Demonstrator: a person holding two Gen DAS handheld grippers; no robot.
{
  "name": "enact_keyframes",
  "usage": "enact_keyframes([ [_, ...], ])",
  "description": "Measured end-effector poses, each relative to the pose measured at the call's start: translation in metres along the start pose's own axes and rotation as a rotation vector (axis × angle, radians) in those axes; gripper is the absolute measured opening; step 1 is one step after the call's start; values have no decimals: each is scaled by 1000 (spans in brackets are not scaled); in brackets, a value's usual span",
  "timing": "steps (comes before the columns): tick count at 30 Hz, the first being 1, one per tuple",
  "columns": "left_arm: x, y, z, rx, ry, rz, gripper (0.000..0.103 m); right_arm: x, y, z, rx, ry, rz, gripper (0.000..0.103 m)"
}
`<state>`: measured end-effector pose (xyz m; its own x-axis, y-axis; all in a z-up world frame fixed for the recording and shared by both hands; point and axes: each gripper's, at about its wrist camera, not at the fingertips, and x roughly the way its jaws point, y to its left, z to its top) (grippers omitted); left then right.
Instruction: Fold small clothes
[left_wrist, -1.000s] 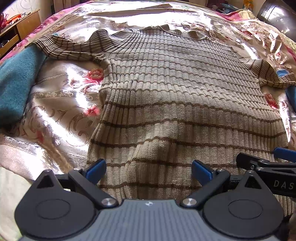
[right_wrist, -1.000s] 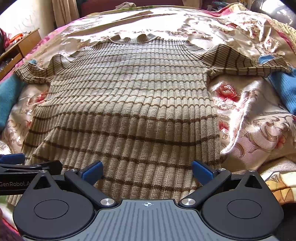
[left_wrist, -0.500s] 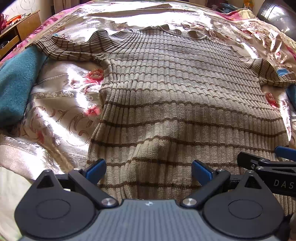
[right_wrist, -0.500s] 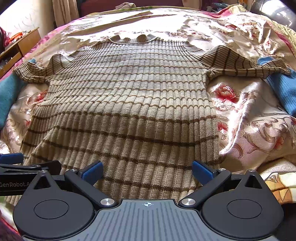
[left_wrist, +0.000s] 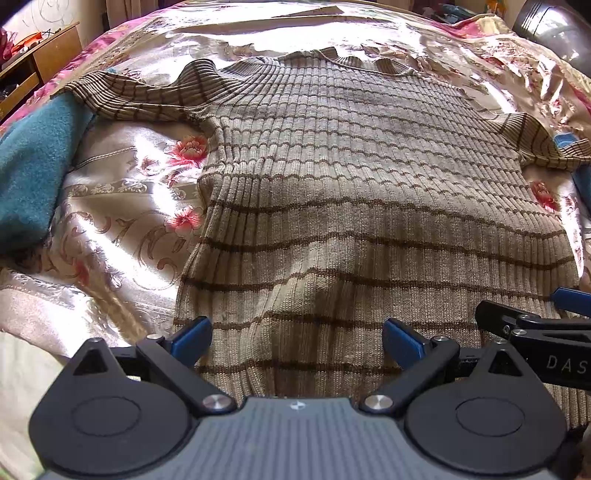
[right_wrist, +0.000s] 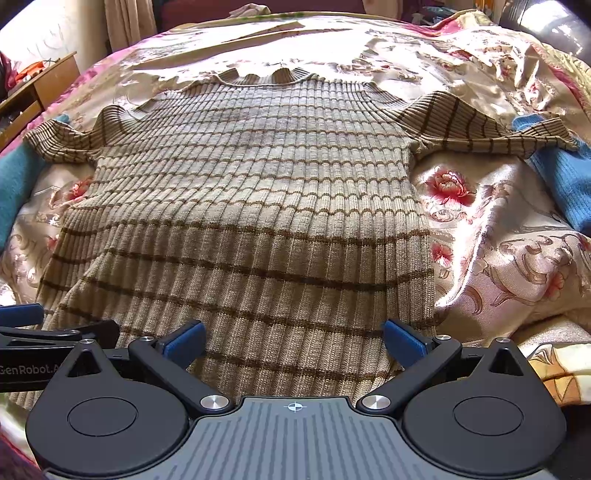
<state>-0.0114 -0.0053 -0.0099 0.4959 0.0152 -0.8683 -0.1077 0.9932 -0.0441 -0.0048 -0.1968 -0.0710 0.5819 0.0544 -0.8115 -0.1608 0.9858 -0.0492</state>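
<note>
A beige ribbed sweater with thin brown stripes (left_wrist: 354, 192) lies flat on the bed, collar at the far end, short sleeves spread to both sides, hem nearest me. It also shows in the right wrist view (right_wrist: 258, 206). My left gripper (left_wrist: 297, 338) is open over the left part of the hem, its blue fingertips (left_wrist: 192, 336) wide apart and empty. My right gripper (right_wrist: 293, 338) is open over the right part of the hem, also empty. Each gripper shows at the edge of the other's view.
The bed has a shiny floral satin cover (left_wrist: 122, 206). A teal cloth (left_wrist: 33, 166) lies by the left sleeve and a blue knit cloth (right_wrist: 561, 181) under the right sleeve. A wooden cabinet (left_wrist: 40, 62) stands at the far left.
Both grippers have crept slightly forward over the hem. Both stay open and the sweater has not moved.
</note>
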Motion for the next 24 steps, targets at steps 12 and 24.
enact_keyframes([
  [12, 0, -3, 0, 12, 4, 19, 102, -2, 4, -1, -26, -12, -37, 103],
  [24, 1, -5, -1, 28, 4, 39, 102, -4, 11, 0, -69, -31, -90, 103],
])
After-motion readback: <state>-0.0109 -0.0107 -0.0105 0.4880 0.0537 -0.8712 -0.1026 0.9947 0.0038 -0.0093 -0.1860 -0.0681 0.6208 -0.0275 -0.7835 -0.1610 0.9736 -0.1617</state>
